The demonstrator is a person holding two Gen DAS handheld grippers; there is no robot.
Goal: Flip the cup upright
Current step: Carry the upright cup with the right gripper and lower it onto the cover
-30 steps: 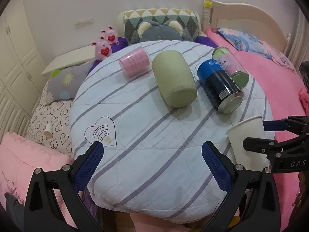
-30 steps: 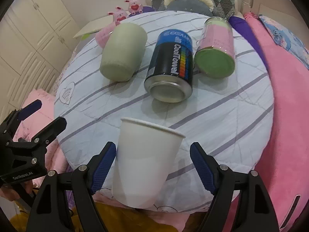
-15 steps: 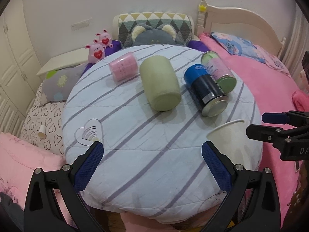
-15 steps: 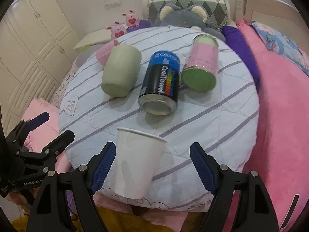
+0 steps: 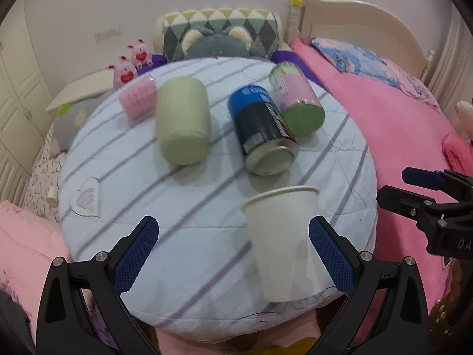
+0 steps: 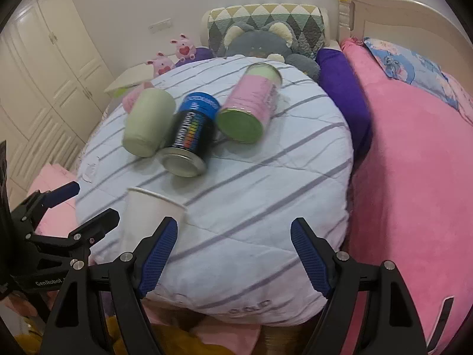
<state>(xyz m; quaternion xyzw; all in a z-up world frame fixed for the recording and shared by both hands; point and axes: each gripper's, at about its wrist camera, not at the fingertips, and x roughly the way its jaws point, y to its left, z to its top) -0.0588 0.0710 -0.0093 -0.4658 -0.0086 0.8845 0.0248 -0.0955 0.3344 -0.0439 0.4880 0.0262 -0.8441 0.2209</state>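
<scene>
Pink bed (image 6: 414,177) fills the right side, cream headboard (image 5: 354,20) behind it, white wardrobe doors (image 6: 44,74) on the left. Round cushion with a pale blue, purple-striped cover (image 5: 192,207) sits in the middle and carries everything. Behind it: diamond-pattern pillow (image 5: 218,26), grey bear plush (image 5: 215,46), two small pink plush toys (image 5: 130,65). On the cushion, all lying on their sides: sage green cylinder (image 5: 183,124) left of centre, blue-and-black can (image 5: 263,130) just beside it to the right with its metal end toward the cameras, pink-label can with green end (image 5: 298,100) touching or nearly touching the blue can's far right side, small pink roll (image 5: 137,100) at the far left next to the green cylinder. White paper cup (image 5: 280,236) stands mouth up near the front edge of the cushion, slightly tilted, in front of the blue can. Left gripper (image 5: 233,254) is spread wide; the cup is between its fingers, close to the right-hand blue pad (image 5: 331,257), contact unclear. Right gripper (image 6: 233,254) is also spread wide with nothing between its fingers; in its view the cup (image 6: 147,216) sits off to the left, partly behind its left finger, and the left gripper (image 6: 85,204) reaches in at the left edge. From the left wrist, the right gripper (image 5: 399,189) is at the right edge, over the pink bed, apart from the cup.
</scene>
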